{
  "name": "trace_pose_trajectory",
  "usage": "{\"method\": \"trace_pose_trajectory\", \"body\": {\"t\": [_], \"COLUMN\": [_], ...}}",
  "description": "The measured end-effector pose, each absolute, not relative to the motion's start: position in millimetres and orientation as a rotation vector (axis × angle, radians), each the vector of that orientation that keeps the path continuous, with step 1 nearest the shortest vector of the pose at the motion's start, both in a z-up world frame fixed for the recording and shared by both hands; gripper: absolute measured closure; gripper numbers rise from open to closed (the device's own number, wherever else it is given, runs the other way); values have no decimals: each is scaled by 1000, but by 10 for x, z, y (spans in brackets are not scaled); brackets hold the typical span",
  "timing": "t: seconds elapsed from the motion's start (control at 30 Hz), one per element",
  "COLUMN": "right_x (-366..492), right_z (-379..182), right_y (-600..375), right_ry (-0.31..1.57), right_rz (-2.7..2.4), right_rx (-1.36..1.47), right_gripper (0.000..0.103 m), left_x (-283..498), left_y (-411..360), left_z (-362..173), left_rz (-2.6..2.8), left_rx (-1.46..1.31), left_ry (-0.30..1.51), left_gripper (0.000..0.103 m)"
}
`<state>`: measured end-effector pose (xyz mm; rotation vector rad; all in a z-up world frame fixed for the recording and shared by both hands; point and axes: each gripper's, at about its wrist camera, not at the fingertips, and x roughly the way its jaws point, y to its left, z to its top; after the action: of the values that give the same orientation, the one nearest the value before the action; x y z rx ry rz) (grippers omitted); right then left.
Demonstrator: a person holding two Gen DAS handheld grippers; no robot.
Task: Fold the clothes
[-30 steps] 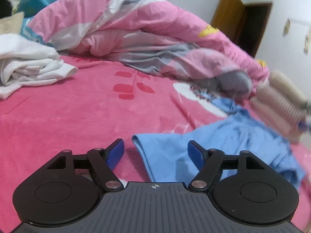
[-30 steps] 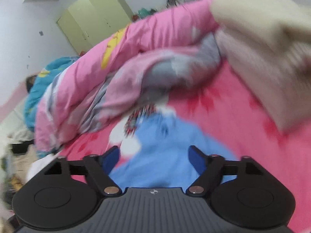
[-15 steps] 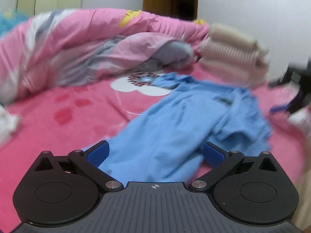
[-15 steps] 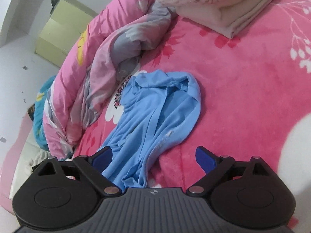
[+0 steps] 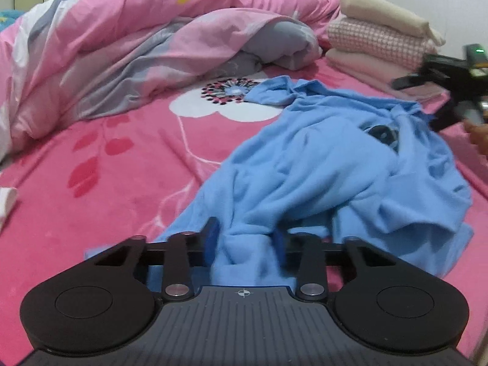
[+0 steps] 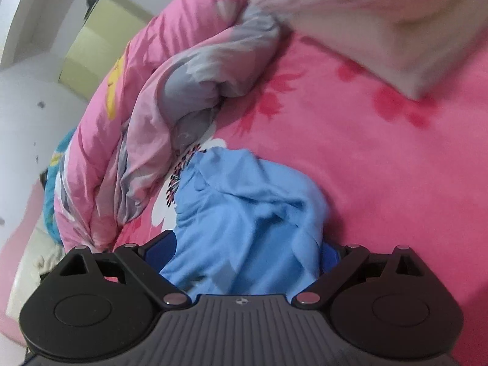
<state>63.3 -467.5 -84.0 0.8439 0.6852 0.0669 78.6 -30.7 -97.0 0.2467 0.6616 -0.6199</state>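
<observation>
A crumpled light blue shirt (image 5: 320, 164) lies on the pink flowered bedsheet (image 5: 91, 158). My left gripper (image 5: 245, 241) is at the shirt's near edge. Its jaws are closing, and a bunch of blue fabric is pinched up between the blue pads. In the right wrist view the same shirt (image 6: 244, 228) fills the gap of my right gripper (image 6: 247, 253). Those jaws stand wide, low over the cloth, with the pads apart from it on both sides. The right gripper (image 5: 427, 103) also shows blurred at the far right of the left wrist view, by the shirt's far end.
A rumpled pink and grey duvet (image 5: 122, 45) is heaped along the back of the bed. A stack of folded clothes (image 5: 381, 36) sits behind the shirt on the right. A white cloth (image 5: 6, 204) pokes in at the left edge. A pale green wardrobe (image 6: 100, 48) stands by the wall.
My left gripper swung over to the blue shirt and its jaws narrowed from wide onto the fabric. My right gripper dropped toward the shirt's other end, jaws still wide.
</observation>
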Motion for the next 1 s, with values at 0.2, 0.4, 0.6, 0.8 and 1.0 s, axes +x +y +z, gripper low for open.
{"method": "trace_pose_trajectory", "body": {"t": [0.2,0.4,0.6,0.8,1.0], "right_x": [1285,1902,2478,2685,2842], "right_z": [-895,-927,-973,-676,-326], "right_y": [-4385,-3990,-3149,-1904,-1441], "right_ry": [762,826,954,979,988], "right_rz": [170,308,566,934,749], "right_rx": [785,802,783,514,136], "right_gripper": [13,23,49,50,26], "left_x": [836,818,733,617,601], "left_y": [-205,-62,52,181,175], "left_z": [-970,-1016,-1047,-1012,-1047], "left_rz": [-652,-701,-752,-757,-712], "left_rx": [90,-77,-199,-279,-280], "left_ry": [701,709,708,704,731], "left_gripper": [74,74,76,76,76]}}
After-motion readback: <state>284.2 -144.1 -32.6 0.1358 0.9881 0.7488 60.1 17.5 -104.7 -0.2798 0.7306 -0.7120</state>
